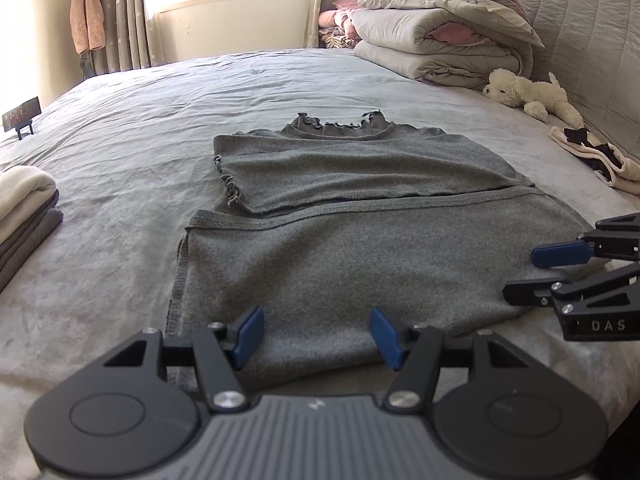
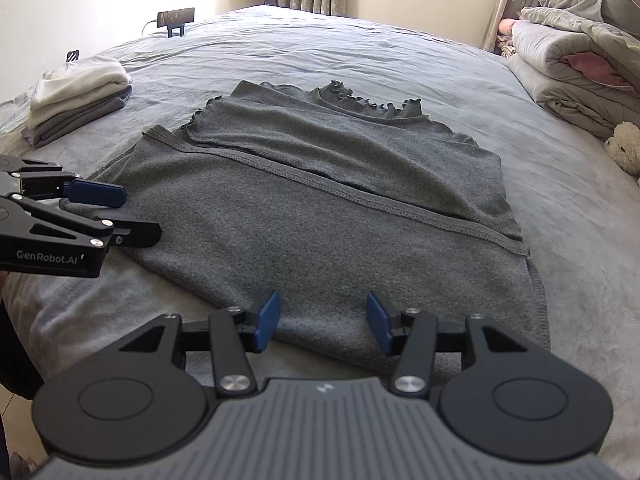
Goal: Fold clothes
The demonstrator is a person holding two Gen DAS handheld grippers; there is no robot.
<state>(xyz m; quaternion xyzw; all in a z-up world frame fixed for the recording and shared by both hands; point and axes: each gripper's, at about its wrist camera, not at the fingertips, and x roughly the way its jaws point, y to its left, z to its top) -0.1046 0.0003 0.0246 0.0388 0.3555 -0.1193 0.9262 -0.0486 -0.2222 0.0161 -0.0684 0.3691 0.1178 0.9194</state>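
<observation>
Claws sit nearest, both with pads apart and gripping nothing. The left claw [image 1: 318,336] hovers over the near hem of the grey top [image 1: 340,240], at its near-left part; the right claw [image 2: 322,322] hovers over the same hem further right. In each wrist view the other claw juts in from the side, also spread, just above the top's near corner.

The top lies flat on the bed [image 1: 120,140], partly folded: its sleeves are laid across the body, with a stitched edge running crosswise at mid-length and the frilled collar at the far end.

Left of the top, well apart, a pile of folded clothes [image 2: 76,100] rests on the bed. On the right lie a small pale-and-black garment [image 1: 592,156] and, beyond it, a plush toy [image 1: 532,96]. Folded quilts [image 1: 440,28] are stacked at the far right, and a phone on a stand [image 2: 176,18] stands at the far left edge.
</observation>
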